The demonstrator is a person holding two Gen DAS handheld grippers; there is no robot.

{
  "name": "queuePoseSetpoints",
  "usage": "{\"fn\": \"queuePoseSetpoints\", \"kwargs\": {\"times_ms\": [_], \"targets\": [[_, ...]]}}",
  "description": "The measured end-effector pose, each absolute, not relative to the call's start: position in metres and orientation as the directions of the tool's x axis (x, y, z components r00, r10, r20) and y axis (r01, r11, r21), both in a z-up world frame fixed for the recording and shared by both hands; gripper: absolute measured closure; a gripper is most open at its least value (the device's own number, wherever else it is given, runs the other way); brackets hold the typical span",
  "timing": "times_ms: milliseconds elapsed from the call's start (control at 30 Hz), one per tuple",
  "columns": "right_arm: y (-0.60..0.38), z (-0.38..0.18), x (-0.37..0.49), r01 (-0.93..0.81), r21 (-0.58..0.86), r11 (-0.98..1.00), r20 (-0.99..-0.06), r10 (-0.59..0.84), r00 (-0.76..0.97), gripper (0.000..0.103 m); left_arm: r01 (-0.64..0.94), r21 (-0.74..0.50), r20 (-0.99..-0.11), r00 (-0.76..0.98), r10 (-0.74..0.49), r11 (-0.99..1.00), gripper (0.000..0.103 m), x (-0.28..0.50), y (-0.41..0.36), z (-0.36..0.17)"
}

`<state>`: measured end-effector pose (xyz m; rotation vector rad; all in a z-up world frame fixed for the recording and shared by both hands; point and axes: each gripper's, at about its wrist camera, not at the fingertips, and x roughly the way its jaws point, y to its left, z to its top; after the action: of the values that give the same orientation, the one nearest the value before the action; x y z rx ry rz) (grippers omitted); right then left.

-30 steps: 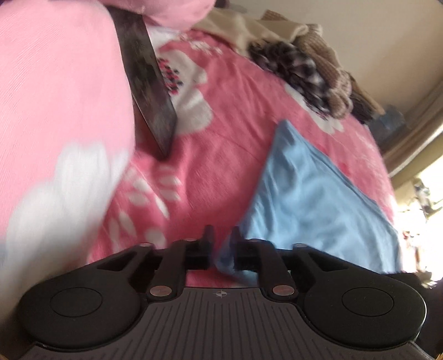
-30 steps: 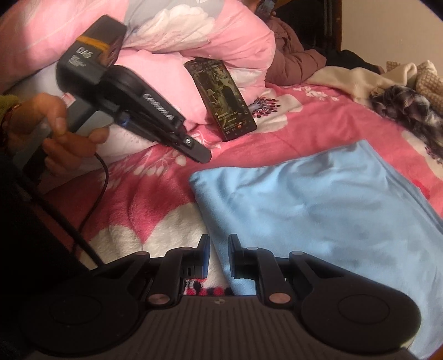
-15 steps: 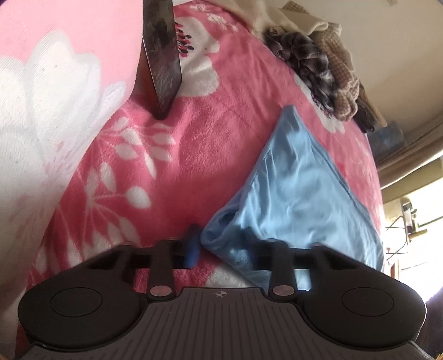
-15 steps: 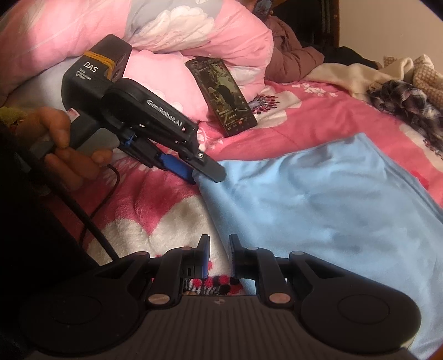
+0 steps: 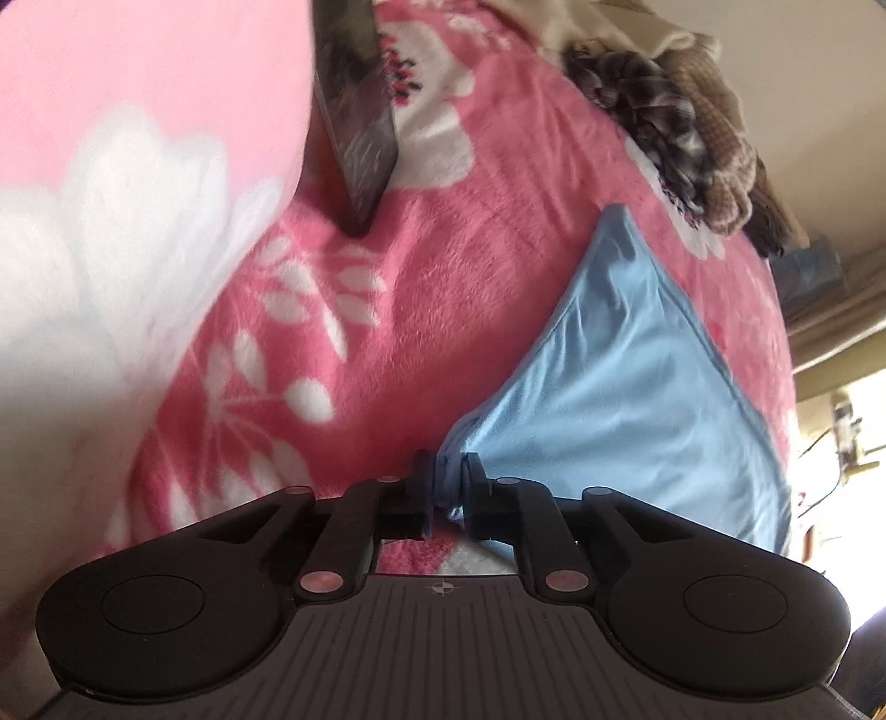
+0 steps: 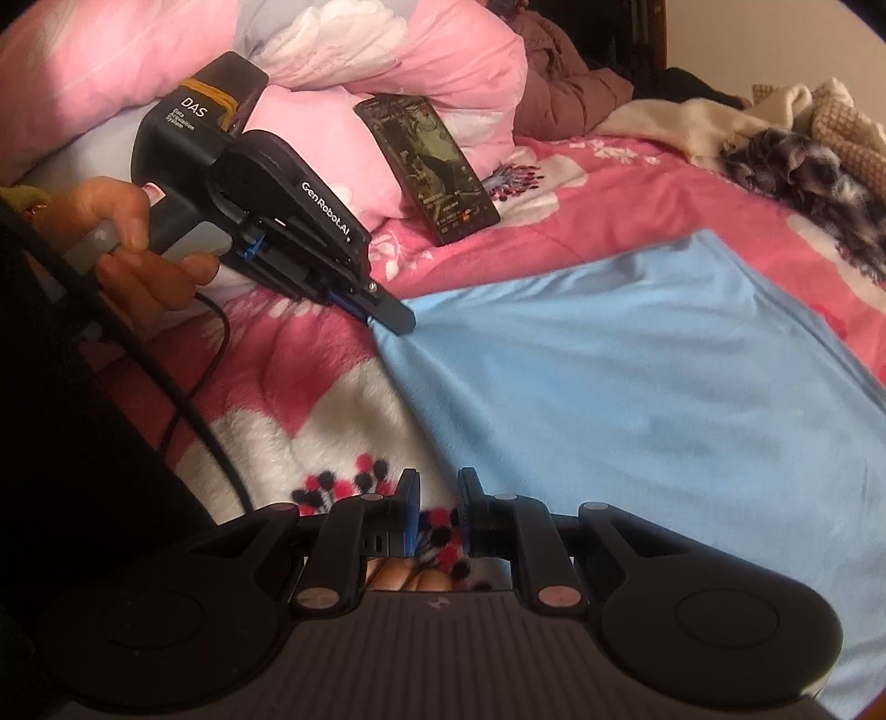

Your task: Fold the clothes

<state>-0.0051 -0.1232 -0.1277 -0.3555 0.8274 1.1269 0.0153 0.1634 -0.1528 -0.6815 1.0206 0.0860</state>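
A light blue cloth point(image 5: 626, 399) lies flat on the pink flowered bedspread point(image 5: 443, 277). My left gripper point(image 5: 447, 476) has the cloth's bunched near corner pinched between its pads, and its jaws are opening. In the right wrist view the same left gripper point(image 6: 387, 320), held by a hand point(image 6: 138, 249), has its tip on the far left corner of the blue cloth point(image 6: 637, 376). My right gripper point(image 6: 437, 487) hovers over the bedspread just left of the cloth's near edge. Its fingers stand a narrow gap apart with nothing between them.
A dark phone point(image 6: 432, 166) leans against a pink pillow point(image 6: 387, 50) behind the cloth. A heap of checked and knitted clothes point(image 6: 803, 155) lies at the far right of the bed. A black cable point(image 6: 210, 432) hangs from the left gripper across the bedspread.
The left gripper came down onto the cloth's corner; its fingers now have the corner pinched. The right gripper has barely moved.
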Motion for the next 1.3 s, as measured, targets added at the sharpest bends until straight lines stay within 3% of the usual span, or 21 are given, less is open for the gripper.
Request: {"fn": "queuePoseSetpoints", "kwargs": {"times_ms": [200, 367, 567, 733, 1000, 1200, 1300], "targets": [[-0.157, -0.124, -0.004, -0.834, 0.175, 0.523, -0.759, 0.612, 0.224, 0.088, -0.249, -0.296, -0.781, 0.619, -0.083, 0.922, 0.085, 0.006, 0.147, -0.119], [-0.173, -0.118, 0.000, -0.761, 0.129, 0.636, -0.770, 0.548, 0.328, 0.088, -0.072, -0.250, -0.758, 0.636, -0.149, 0.966, 0.085, 0.020, 0.105, -0.116], [-0.194, -0.117, 0.003, -0.684, 0.107, 0.721, -0.779, 0.489, 0.393, 0.088, -0.014, -0.091, -0.805, 0.589, -0.065, 0.996, 0.084, 0.035, 0.075, -0.149], [-0.214, -0.134, -0.009, -0.682, 0.076, 0.728, -0.846, 0.409, 0.342, 0.088, -0.013, -0.103, -0.797, 0.599, -0.075, 0.995, 0.083, 0.028, 0.087, -0.151], [-0.231, -0.099, 0.008, -0.644, 0.061, 0.763, -0.812, 0.413, 0.412, 0.088, -0.034, -0.121, -0.796, 0.600, -0.077, 0.992, 0.083, 0.029, 0.089, -0.152], [-0.247, -0.125, 0.012, -0.603, -0.141, 0.785, -0.841, 0.227, 0.491, 0.088, -0.059, -0.148, -0.793, 0.603, -0.083, 0.987, 0.082, 0.029, 0.092, -0.153], [-0.284, -0.121, -0.009, -0.564, -0.111, 0.818, -0.863, 0.202, 0.463, 0.089, -0.064, -0.153, -0.795, 0.600, -0.084, 0.986, 0.082, 0.030, 0.093, -0.154]]}}
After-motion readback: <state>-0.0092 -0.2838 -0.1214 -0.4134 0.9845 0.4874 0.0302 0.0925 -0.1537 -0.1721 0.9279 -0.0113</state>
